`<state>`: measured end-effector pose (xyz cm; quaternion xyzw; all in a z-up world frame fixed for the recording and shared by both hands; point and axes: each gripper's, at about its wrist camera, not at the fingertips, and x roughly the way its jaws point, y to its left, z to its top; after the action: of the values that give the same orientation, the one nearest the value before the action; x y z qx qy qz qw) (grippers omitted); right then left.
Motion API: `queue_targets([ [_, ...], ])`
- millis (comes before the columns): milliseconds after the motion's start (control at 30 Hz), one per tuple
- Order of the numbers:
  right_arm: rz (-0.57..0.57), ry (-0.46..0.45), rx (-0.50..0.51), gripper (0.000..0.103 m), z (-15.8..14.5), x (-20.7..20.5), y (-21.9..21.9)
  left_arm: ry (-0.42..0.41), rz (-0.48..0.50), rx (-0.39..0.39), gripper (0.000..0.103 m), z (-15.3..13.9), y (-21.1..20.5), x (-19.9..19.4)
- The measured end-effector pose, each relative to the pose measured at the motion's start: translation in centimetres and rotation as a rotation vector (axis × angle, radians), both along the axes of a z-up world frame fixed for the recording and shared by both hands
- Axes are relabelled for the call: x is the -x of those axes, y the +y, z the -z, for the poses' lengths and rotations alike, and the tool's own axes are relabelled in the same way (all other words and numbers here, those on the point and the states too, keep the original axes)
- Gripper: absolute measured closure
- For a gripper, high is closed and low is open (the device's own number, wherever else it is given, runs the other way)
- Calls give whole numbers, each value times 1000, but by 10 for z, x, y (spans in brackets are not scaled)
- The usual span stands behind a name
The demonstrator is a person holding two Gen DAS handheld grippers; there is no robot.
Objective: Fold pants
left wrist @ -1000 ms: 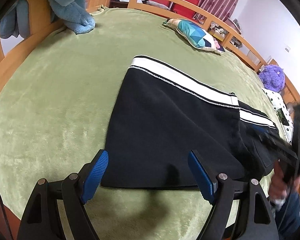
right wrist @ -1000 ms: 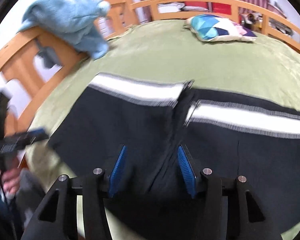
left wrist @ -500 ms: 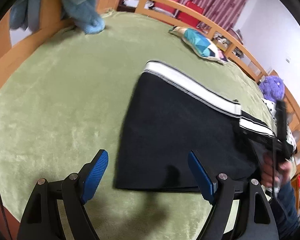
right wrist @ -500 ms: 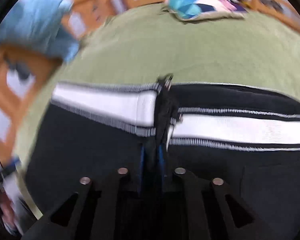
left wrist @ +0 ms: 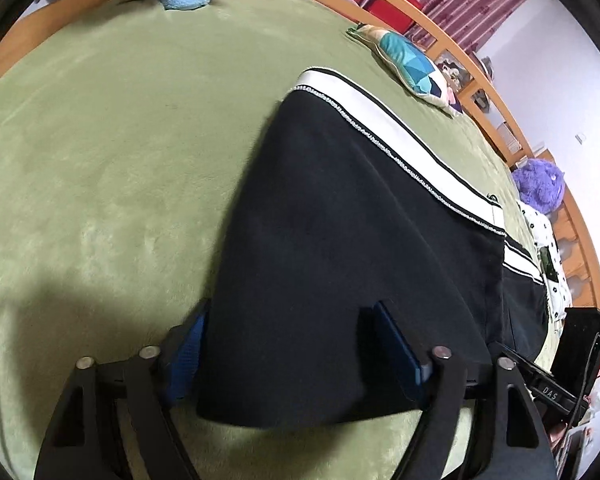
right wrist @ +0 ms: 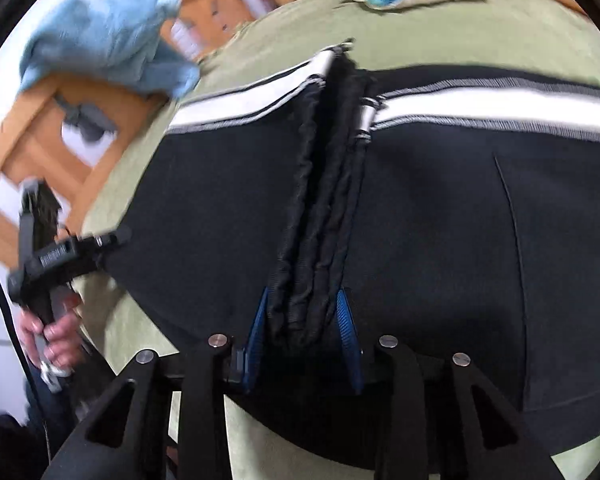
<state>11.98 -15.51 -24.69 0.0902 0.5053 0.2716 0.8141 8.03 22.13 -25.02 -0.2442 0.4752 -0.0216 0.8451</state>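
Right tool (right wrist: 302, 334) is shown with jaws opening around a bunched ridge of the black pants (right wrist: 440, 208); left tool (left wrist: 288, 344) straddles their corner, jaws closing, fabric unpinched. Pants are spread on the green bed (left wrist: 100, 140), near its front edge.

I see black pants (left wrist: 340, 264) with a white waistband (left wrist: 396, 136) edged in thin black lines and grey stitching, on an olive-green bedspread (left wrist: 108, 152). Beyond the waistband: pillow (left wrist: 404, 64) in teal, navy and cream triangles. Light blue towel (right wrist: 108, 48) on the orange-brown wooden bedframe (right wrist: 32, 128) (gripper pads (right wrist: 346, 332) are blue).
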Motion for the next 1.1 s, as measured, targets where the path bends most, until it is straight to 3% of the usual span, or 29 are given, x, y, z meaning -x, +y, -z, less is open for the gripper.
queue_targets([
  [33,28,4,-25,68,2,3,-4,11,-8,-5,34,0,0,-1],
  [100,34,-18,-4,68,0,7,-2,17,-11,-20,63,-4,0,-1],
  [167,32,-26,19,68,-4,11,0,-18,34,-76,84,-19,-5,2],
  [200,33,-23,20,68,-5,10,0,-39,42,-97,86,-27,-8,4],
  [400,36,23,14,67,-11,-2,-11,-137,71,-275,87,-105,-50,2],
  [533,59,-31,44,65,-40,-1,-41,-160,95,-385,87,-156,-93,-2],
  [767,147,-129,124,65,-84,4,-155,-243,212,-594,87,-243,-227,-4],
  [867,213,-180,147,65,-102,11,-213,-271,296,-599,87,-263,-291,-10],
  [1000,307,-204,143,60,-110,30,-282,-301,436,-591,87,-266,-393,-30],
  [1100,382,-189,130,59,-107,45,-336,-300,550,-495,83,-254,-460,-48],
])
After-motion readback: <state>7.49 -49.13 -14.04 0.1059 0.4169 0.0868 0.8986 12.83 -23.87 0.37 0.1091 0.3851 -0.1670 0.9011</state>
